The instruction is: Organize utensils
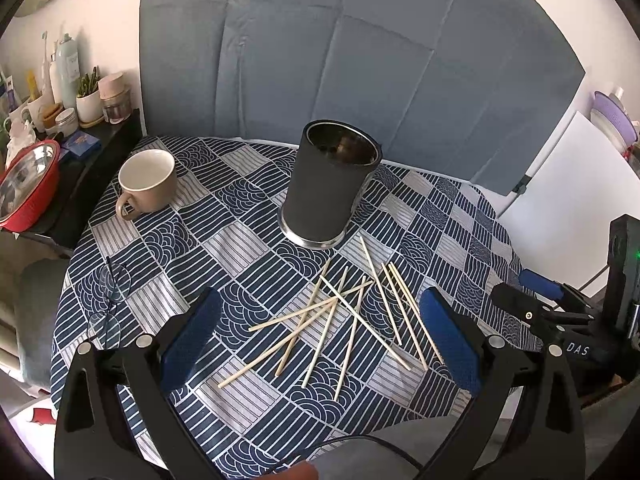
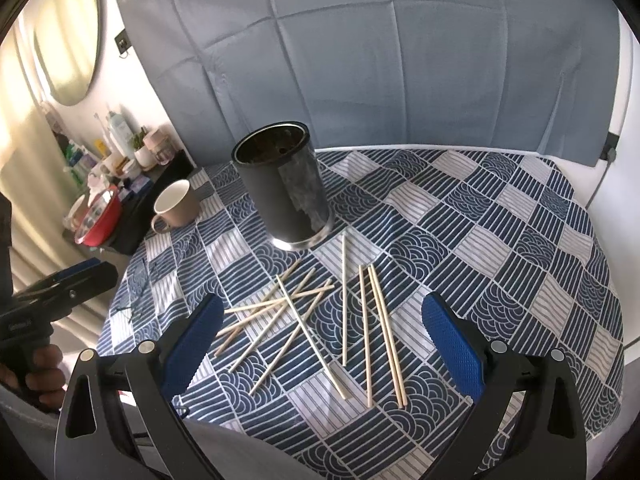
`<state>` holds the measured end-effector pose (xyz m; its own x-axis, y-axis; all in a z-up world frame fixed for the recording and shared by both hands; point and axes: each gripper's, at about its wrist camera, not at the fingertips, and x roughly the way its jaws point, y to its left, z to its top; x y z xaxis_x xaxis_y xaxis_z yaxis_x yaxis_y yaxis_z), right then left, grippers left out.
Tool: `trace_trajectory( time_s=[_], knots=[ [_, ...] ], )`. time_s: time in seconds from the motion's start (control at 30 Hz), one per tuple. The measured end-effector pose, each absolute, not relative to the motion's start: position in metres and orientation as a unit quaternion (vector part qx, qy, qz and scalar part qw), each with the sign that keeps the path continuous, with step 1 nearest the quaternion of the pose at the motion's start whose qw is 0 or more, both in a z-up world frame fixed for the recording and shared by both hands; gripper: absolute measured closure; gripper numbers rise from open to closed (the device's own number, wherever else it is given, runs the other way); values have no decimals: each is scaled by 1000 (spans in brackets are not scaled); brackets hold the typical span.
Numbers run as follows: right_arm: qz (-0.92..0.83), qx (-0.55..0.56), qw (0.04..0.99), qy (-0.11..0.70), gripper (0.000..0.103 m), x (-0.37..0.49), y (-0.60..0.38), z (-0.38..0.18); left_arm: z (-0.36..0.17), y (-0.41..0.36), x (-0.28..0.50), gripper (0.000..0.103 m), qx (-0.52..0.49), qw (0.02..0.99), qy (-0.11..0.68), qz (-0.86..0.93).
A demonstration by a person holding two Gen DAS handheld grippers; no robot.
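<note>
Several pale wooden chopsticks (image 1: 336, 320) (image 2: 316, 320) lie scattered and crossed on the blue patterned tablecloth (image 1: 224, 248) (image 2: 500, 240). Behind them stands a dark cylindrical utensil holder (image 1: 330, 184) (image 2: 282, 184), upright, with a metal rim. My left gripper (image 1: 320, 332) hovers open above the near side of the pile, holding nothing. My right gripper (image 2: 320, 336) is also open over the pile, empty. The right gripper's body (image 1: 560, 308) shows at the right edge of the left wrist view; the left gripper's body (image 2: 52, 296) shows at the left of the right wrist view, held by a hand.
A beige mug (image 1: 146, 184) (image 2: 176, 204) stands at the table's back left. Eyeglasses (image 1: 108, 304) lie near the left edge. A side shelf holds a red bowl (image 1: 26, 184) (image 2: 98, 220), bottles and jars. A grey-blue padded backdrop (image 1: 360, 60) rises behind the table.
</note>
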<state>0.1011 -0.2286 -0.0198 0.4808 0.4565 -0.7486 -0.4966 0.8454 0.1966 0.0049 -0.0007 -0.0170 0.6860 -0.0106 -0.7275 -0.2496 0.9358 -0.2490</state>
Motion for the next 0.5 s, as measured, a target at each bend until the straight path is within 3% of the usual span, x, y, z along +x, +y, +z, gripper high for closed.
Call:
trace_trajectory(
  time_s=[0.5],
  knots=[
    [278, -26, 858, 431, 8, 104, -226, -22, -14, -3, 9, 6, -162, 903, 394, 62]
  ],
)
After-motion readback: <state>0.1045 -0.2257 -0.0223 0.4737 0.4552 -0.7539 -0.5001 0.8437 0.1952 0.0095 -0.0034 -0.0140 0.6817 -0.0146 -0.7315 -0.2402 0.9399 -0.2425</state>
